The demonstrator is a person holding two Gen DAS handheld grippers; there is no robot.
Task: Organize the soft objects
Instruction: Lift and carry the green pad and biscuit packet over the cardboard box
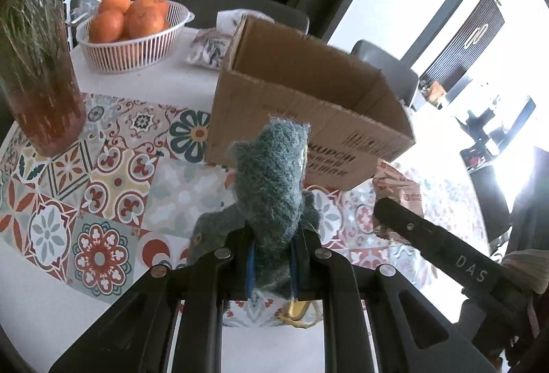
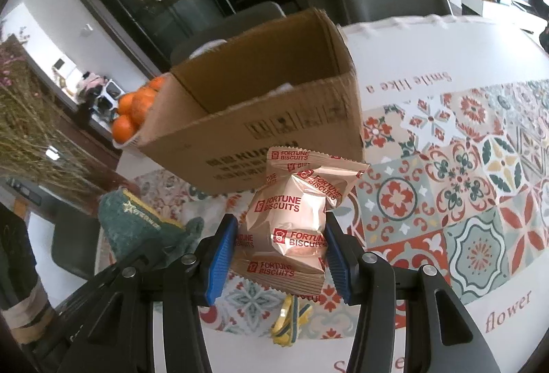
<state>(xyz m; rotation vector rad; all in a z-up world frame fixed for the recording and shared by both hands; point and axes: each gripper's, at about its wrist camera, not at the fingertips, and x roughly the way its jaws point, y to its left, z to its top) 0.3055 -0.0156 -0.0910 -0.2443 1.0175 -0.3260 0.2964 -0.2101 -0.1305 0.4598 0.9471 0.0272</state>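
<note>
A round worktop with a patterned tile cloth stands in a bright room with dark glass cabinets and grey chairs behind.

In the left wrist view, nearest at 6 o'clock, the left gripper has its fingers clamped on a fuzzy teal cloth, which stands up from between them toward the centre. Under the fingers a yellow sponge lies on the cloth. At 4 o'clock the dark body of the other tool marked "DAS" crosses the frame. Just beyond the teal cloth, at 1 o'clock, an open box sits on the worktop. At 9 o'clock stands a vase of dried stems; at 11 o'clock, farther off, a white basket of oranges, with a wrapped packet beside it.

In the right wrist view, the right gripper has its blue fingers closed against both sides of a bundle of biscuit packs. The sponge lies below at 6 o'clock. At 9 o'clock the teal cloth shows. Behind the packs, at 12 o'clock, is the box, the oranges past its left corner.
</note>
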